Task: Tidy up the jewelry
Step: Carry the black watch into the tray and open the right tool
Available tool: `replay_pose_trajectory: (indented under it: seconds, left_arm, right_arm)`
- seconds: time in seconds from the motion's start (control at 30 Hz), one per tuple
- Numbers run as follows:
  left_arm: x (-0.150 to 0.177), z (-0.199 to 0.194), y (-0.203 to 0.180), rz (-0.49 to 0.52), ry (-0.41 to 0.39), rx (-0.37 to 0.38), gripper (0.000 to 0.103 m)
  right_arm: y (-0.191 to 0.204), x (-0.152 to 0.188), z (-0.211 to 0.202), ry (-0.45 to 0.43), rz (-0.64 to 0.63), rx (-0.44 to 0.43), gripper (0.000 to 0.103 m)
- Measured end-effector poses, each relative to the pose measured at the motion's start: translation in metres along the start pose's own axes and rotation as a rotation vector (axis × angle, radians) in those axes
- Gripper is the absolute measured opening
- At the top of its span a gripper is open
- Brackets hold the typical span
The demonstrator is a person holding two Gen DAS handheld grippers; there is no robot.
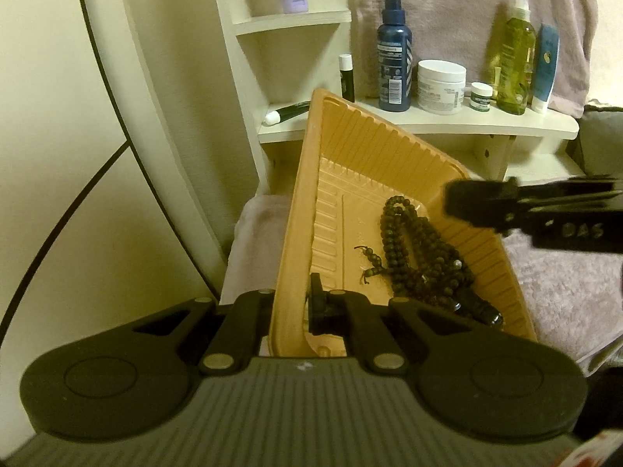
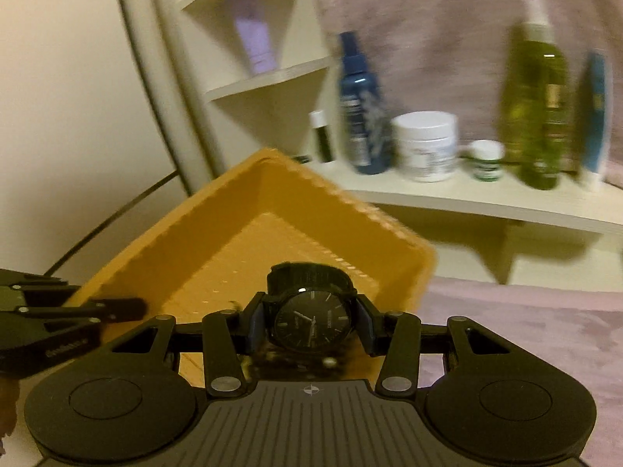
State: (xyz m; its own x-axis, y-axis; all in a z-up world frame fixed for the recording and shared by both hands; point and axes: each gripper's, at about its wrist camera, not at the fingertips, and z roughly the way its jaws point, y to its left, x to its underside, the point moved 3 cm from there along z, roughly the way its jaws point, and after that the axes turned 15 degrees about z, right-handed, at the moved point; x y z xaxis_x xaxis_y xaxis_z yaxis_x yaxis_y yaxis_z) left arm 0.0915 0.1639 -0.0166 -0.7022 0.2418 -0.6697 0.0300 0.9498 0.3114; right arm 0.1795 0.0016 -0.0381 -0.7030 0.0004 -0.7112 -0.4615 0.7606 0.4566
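An orange ribbed tray [image 1: 350,148] is held up at a tilt, with my left gripper [image 1: 294,307] shut on its near rim. A string of dark beads [image 1: 412,249] lies bunched in the tray's lower corner. In the right wrist view my right gripper [image 2: 311,327] is shut on a black wristwatch [image 2: 307,317], dial facing the camera, just above the tray [image 2: 218,233]. From the left wrist view the right gripper [image 1: 479,206] reaches in from the right, over the tray's far edge. The left gripper [image 2: 97,311] shows at the left of the right wrist view.
A white shelf [image 1: 467,120] behind the tray carries a blue spray bottle [image 1: 394,54], a white jar [image 1: 442,85], a green bottle [image 1: 516,58] and small pots. A pinkish fleece cover [image 1: 564,284] lies under and right of the tray. A cream wall is at left.
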Motion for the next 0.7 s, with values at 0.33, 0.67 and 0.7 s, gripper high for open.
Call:
replay_pose_trajectory:
  seconds: [0.33, 0.67, 0.7]
  left_arm:
    - [0.017, 0.014, 0.014, -0.102, 0.015, 0.05, 0.004]
    - [0.033, 0.031, 0.027, -0.179, 0.033, 0.094, 0.005]
    - [0.034, 0.033, 0.028, -0.186, 0.037, 0.098, 0.005]
  right_arm:
    - [0.012, 0.006, 0.038, 0.087, -0.045, 0.009, 0.044]
    - [0.008, -0.002, 0.047, 0.09, -0.04, 0.015, 0.051]
    - [0.007, -0.002, 0.048, 0.091, -0.04, 0.018, 0.054]
